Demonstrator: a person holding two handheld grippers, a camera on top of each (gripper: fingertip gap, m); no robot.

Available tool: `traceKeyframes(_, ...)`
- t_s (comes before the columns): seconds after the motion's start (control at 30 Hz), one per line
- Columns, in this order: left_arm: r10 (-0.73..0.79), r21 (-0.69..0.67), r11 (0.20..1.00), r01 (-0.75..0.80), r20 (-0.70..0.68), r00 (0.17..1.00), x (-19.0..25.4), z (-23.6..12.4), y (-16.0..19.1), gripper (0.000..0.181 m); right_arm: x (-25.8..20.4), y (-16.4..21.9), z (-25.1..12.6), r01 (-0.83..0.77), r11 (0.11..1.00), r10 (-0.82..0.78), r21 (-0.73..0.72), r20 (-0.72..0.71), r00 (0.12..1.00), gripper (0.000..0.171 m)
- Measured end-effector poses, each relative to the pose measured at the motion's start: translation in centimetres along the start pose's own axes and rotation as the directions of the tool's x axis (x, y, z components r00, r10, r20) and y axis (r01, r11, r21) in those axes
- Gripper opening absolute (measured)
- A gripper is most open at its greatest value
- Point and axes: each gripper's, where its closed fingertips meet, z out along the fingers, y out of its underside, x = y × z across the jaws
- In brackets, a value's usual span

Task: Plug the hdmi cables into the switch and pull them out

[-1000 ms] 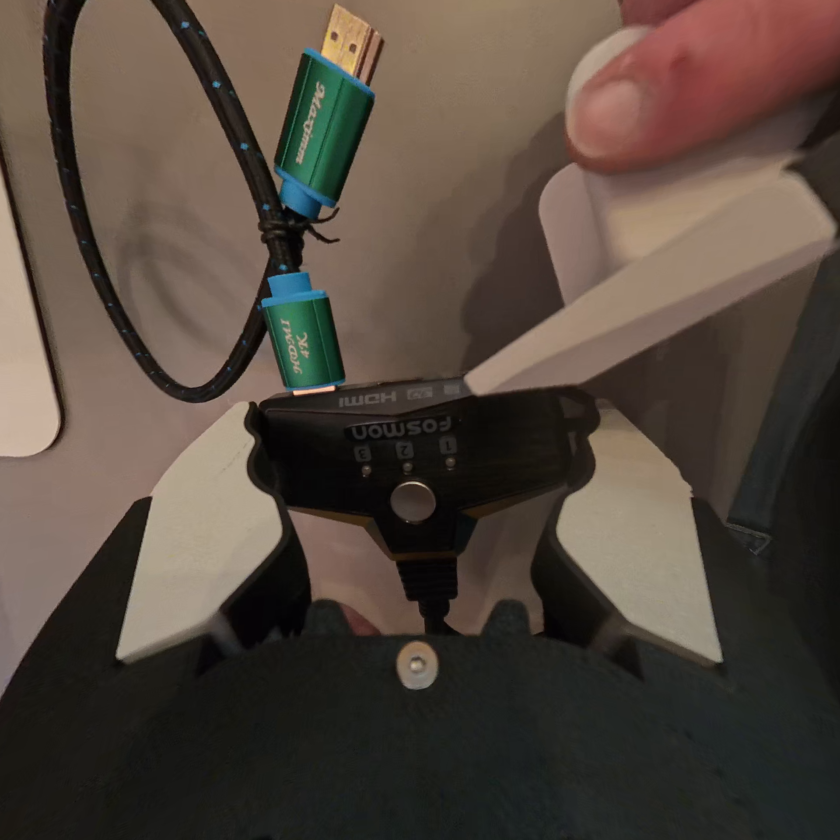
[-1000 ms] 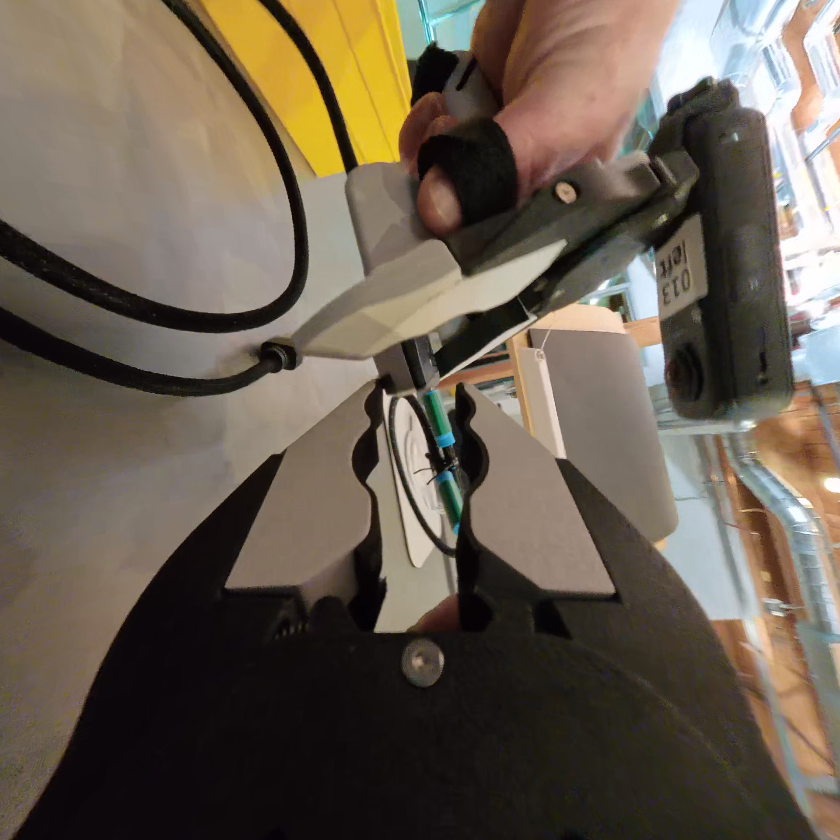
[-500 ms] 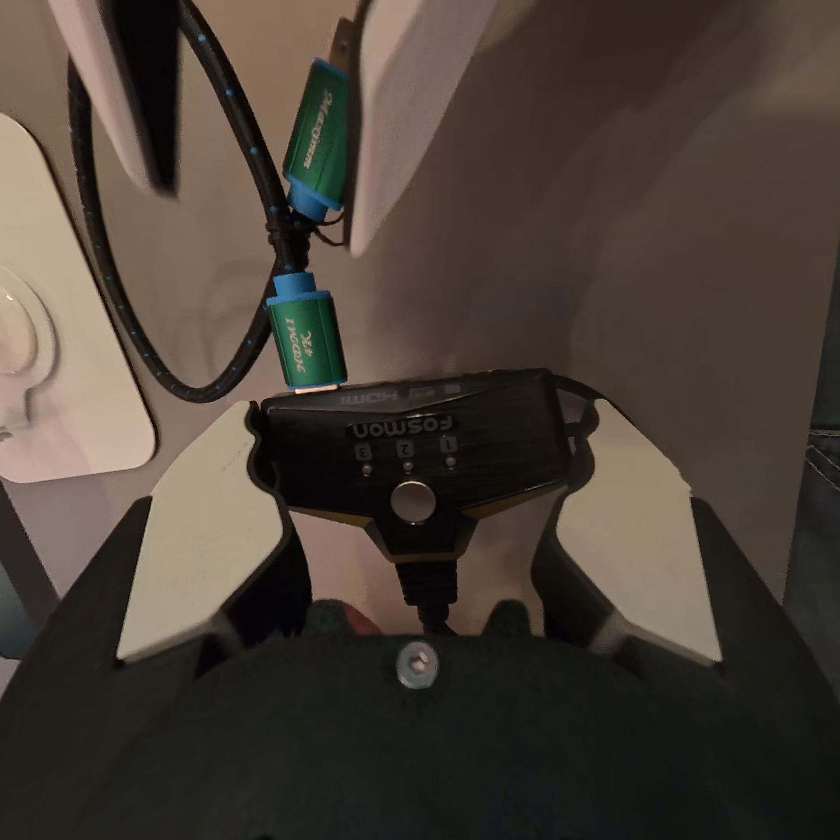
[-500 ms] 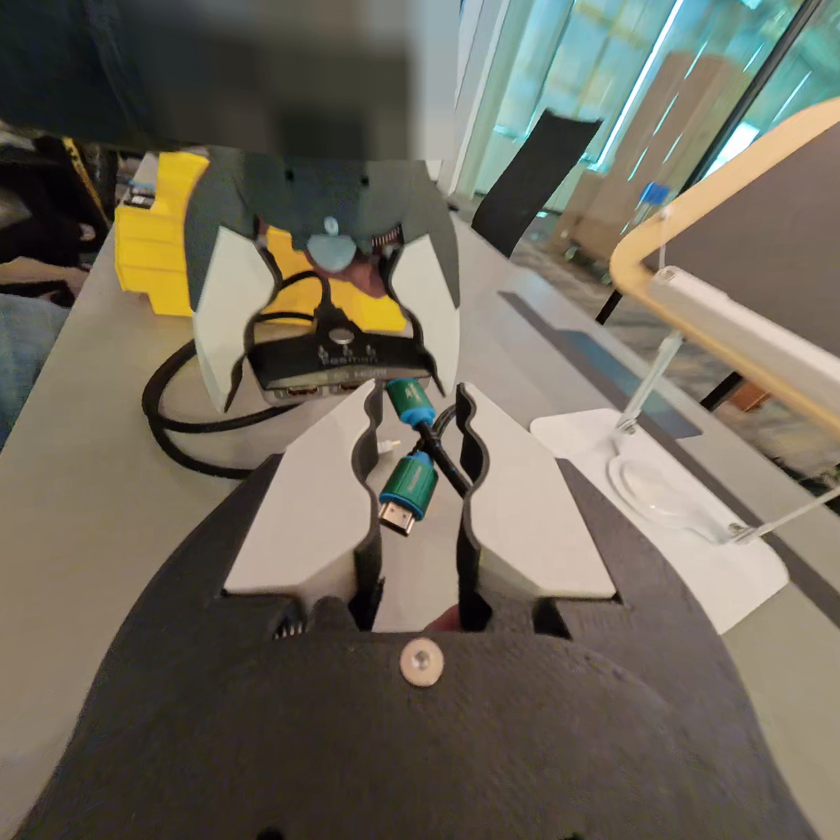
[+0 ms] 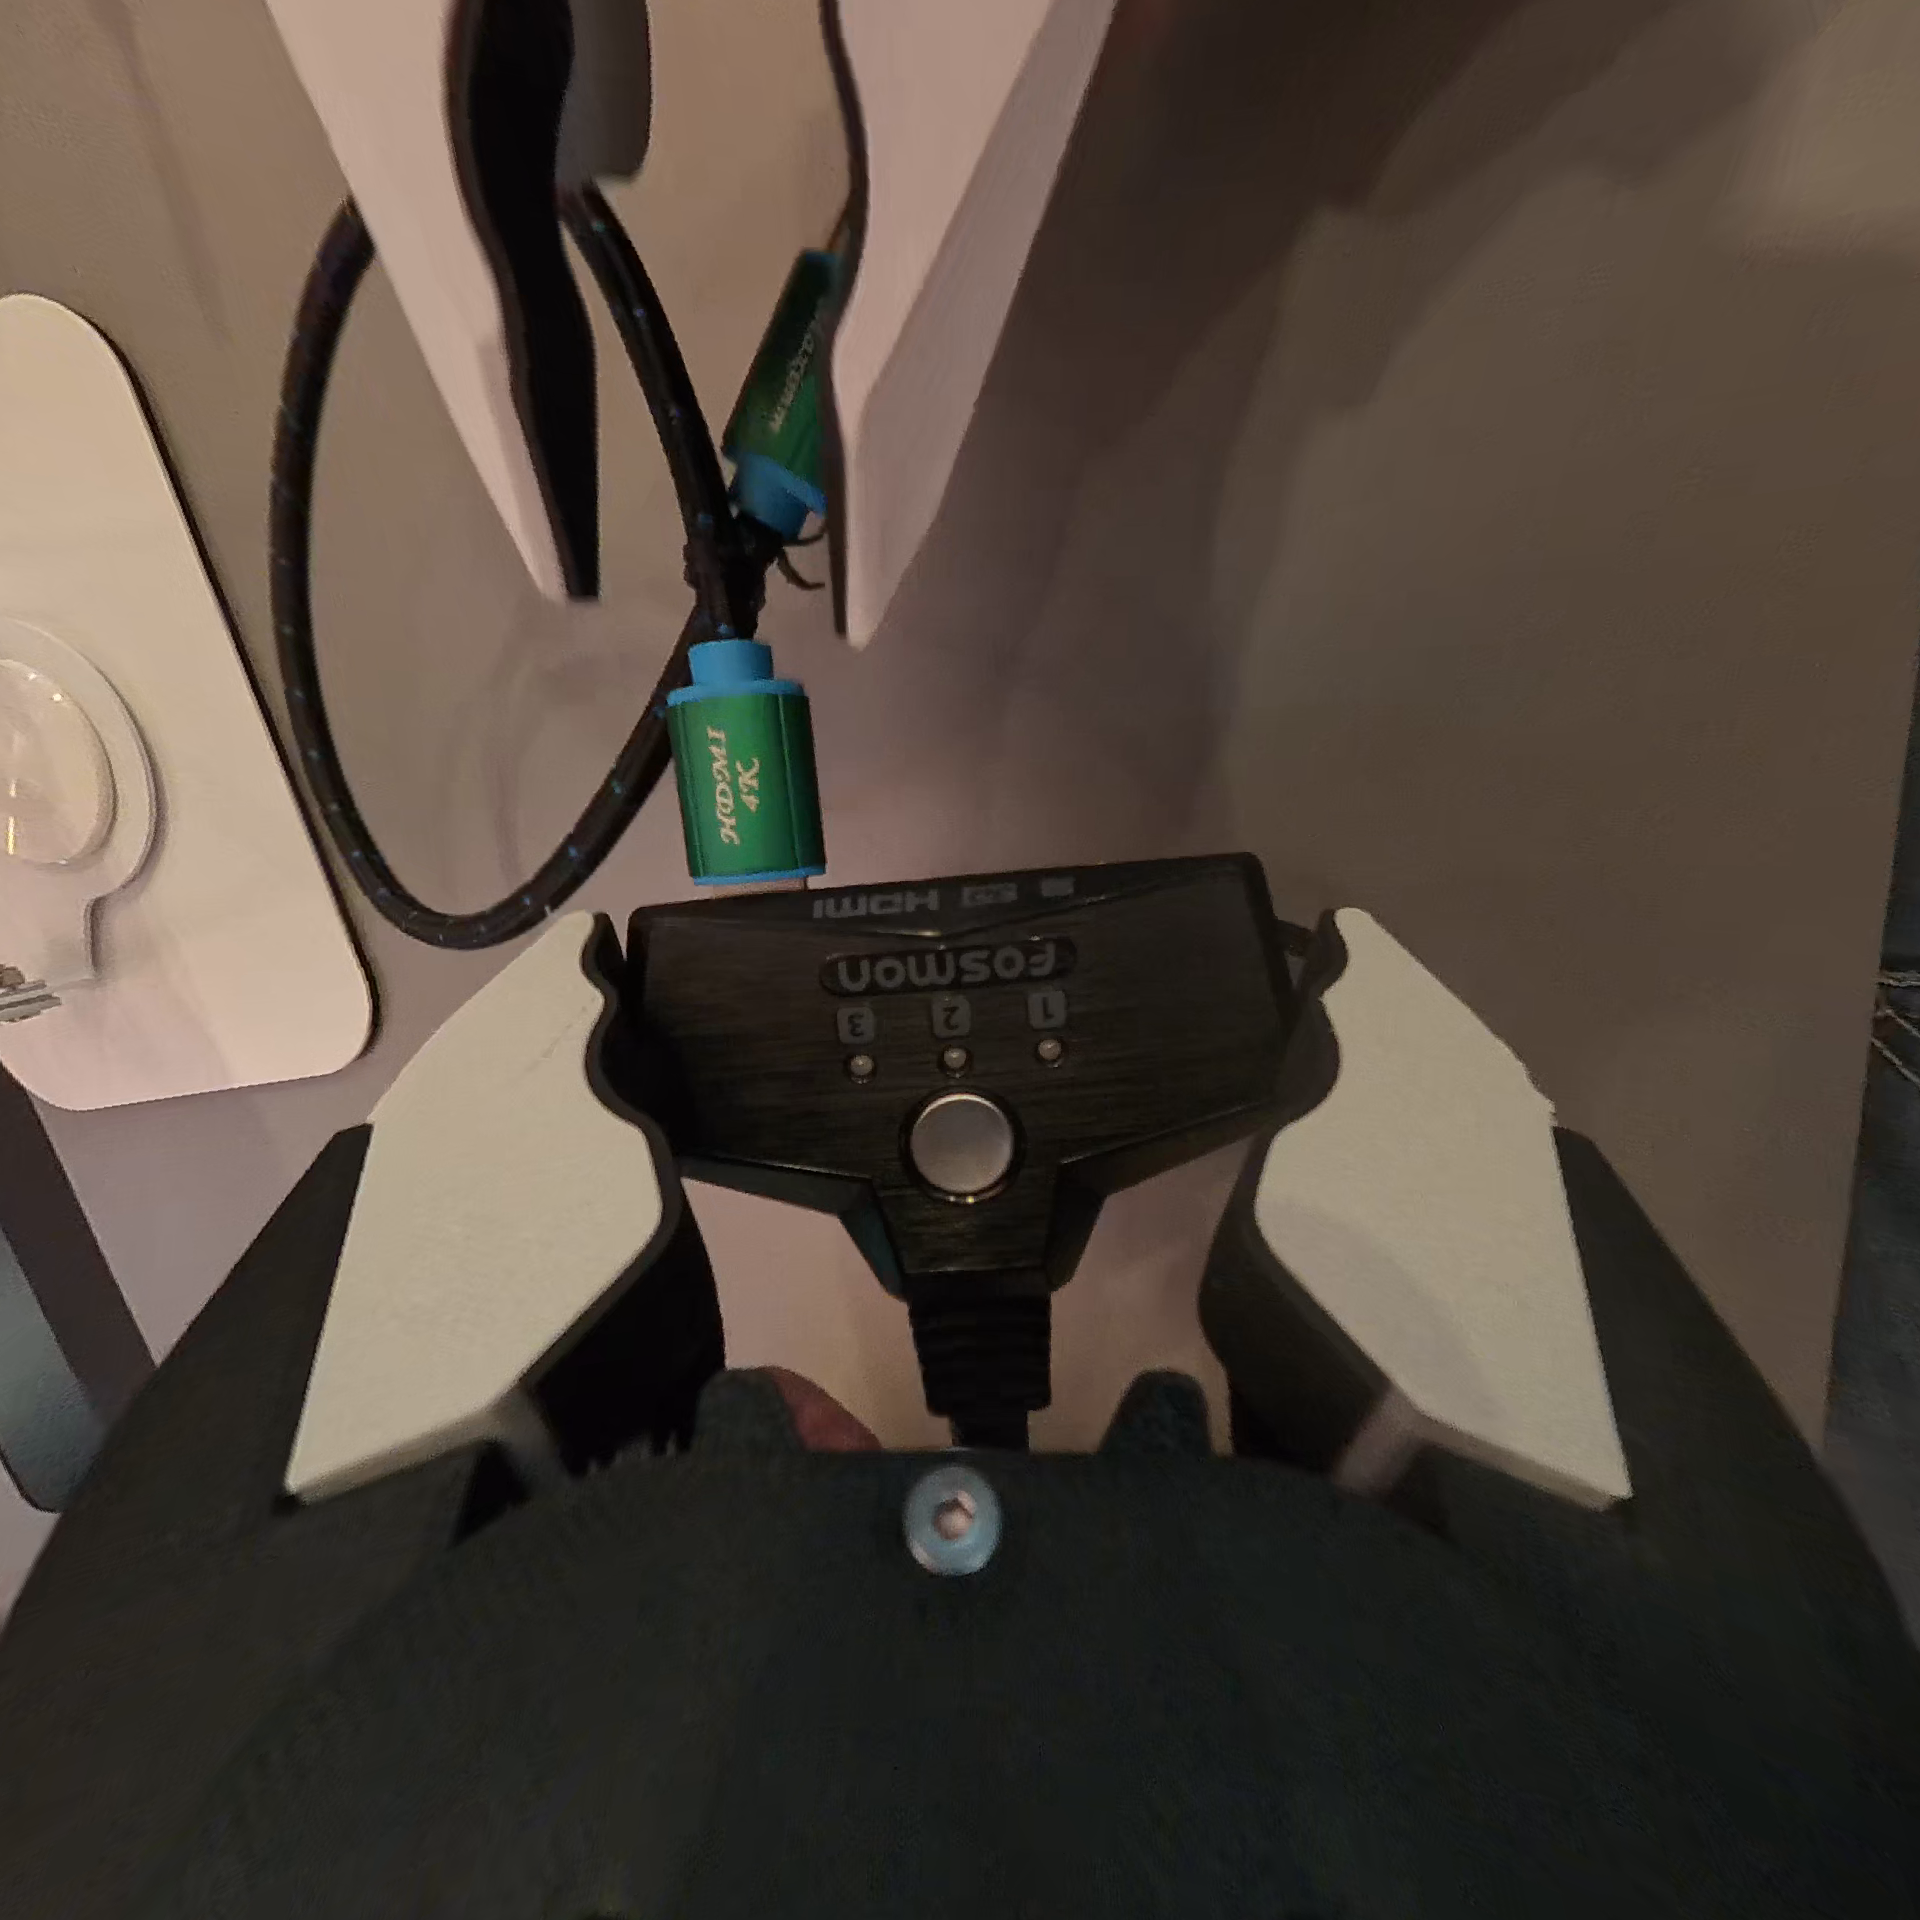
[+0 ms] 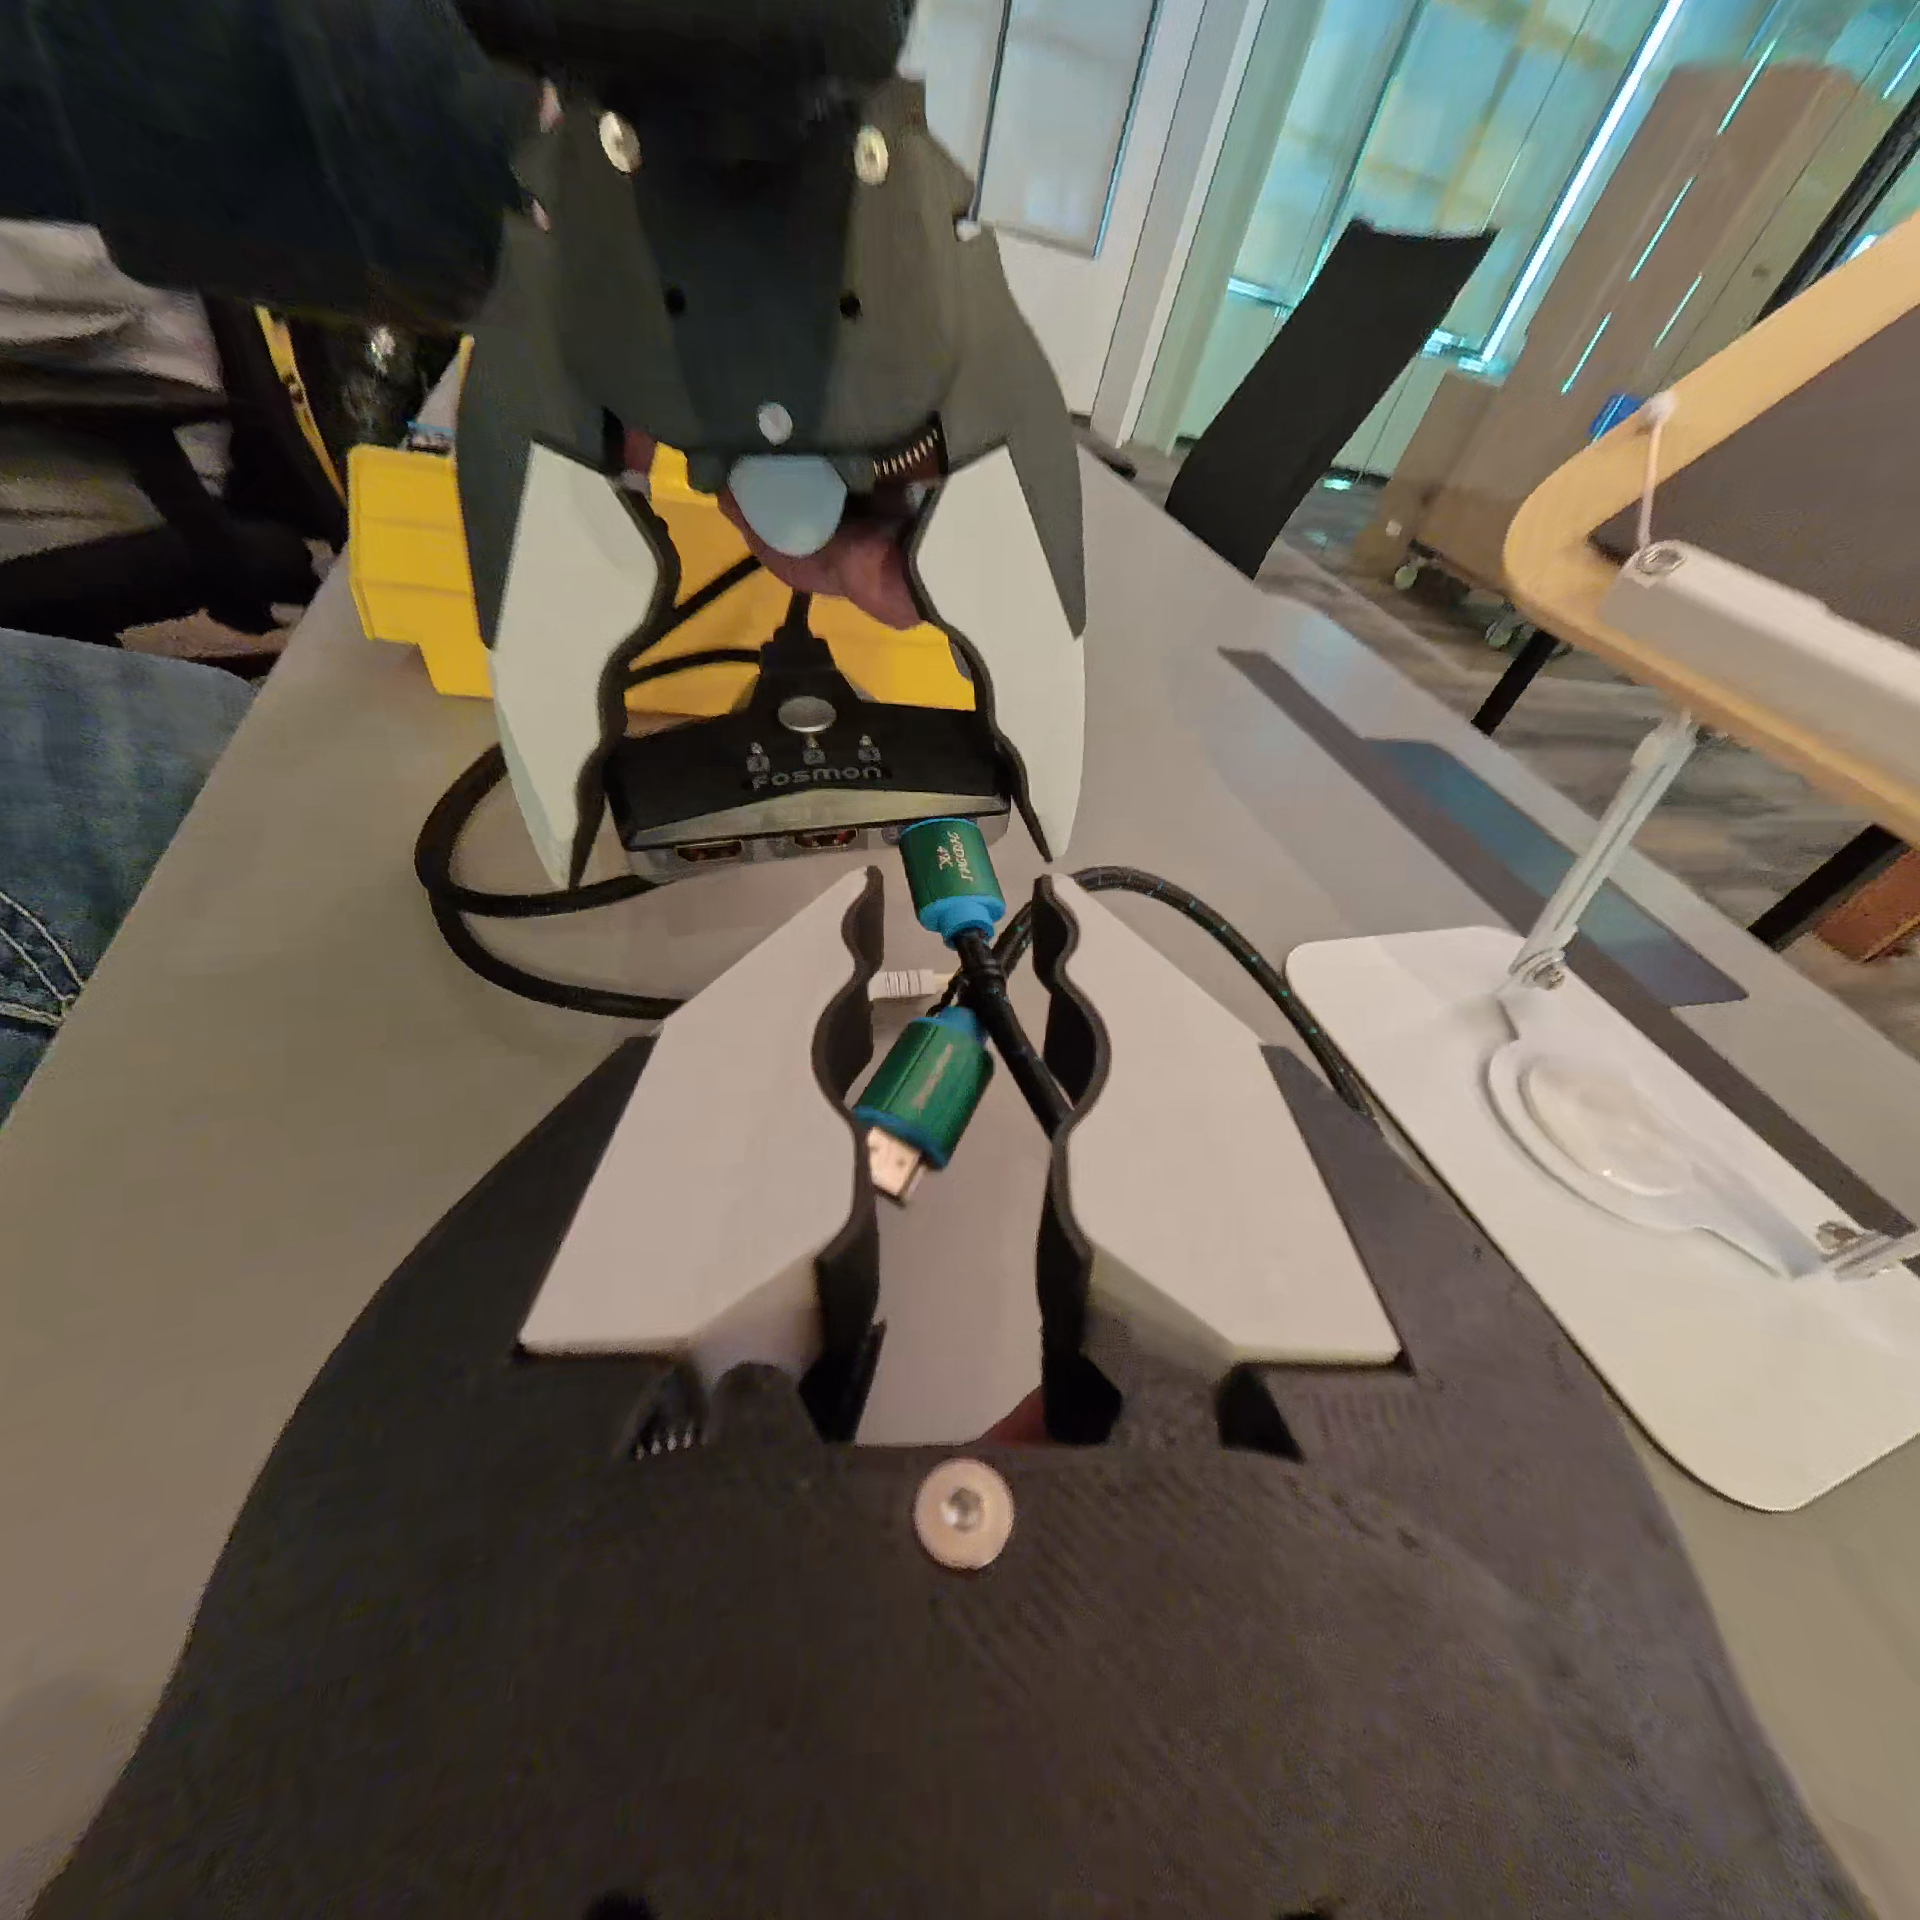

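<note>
In the left wrist view, the left gripper (image 5: 961,997) sits at the centre of the frame with its pale fingers (image 5: 488,1174) pressed against both sides of the black switch (image 5: 951,1023), holding it square, presumably so the ports face away and the body does not slide when a plug is pushed or pulled. One green plug (image 5: 746,781) stands just above the switch's far edge at centre, seated in a port. Its braided cable (image 5: 312,623) loops up the left of the frame and returns to a second green plug (image 5: 781,384) near the top centre, which lies loose between the fingers of the right gripper (image 5: 707,613). Those fingers straddle it with a gap on either side.

In the right wrist view, the right gripper (image 6: 951,883) fills the lower half, its jaws narrow but not clamped: the free plug (image 6: 920,1091) lies slantwise in the gap at centre, gold tip toward the lower left, and I cannot tell that either finger touches it. It looks placed to close on this plug for the next insertion. Beyond, at upper centre, the left gripper (image 6: 810,831) holds the switch (image 6: 805,790), two ports showing empty to the left of the seated plug (image 6: 945,868).

Everything rests on a plain grey table (image 6: 260,1039). A white stand base (image 6: 1558,1174) lies at the right, a yellow bin (image 6: 405,561) at upper left behind the switch, and glass walls close the room at the top right.
</note>
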Motion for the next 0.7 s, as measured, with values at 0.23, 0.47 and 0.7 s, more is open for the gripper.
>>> traceKeyframes(0.23, -0.057, 0.035, 0.998, 0.057, -0.001, 0.998, -0.8, -0.7, 0.9, 0.119, -3.2, -0.1, -2.7, -0.067, 0.997, 0.060, 0.030, 0.211, 0.976, 0.011)
traceKeyframes(0.47, -0.080, 0.104, 0.991, 0.082, -0.020, 0.997, -0.7, -1.8, 0.5, 0.119, -2.8, 3.9, 0.8, -0.137, 0.983, 0.155, -0.124, 0.151, 0.976, 0.037)
traceKeyframes(0.7, -0.060, 0.156, 0.985, 0.070, -0.070, 0.996, 0.3, -2.2, -1.0, 0.118, -1.0, 0.1, 3.7, -0.212, 0.967, 0.202, 0.139, 0.085, 0.976, 0.038)
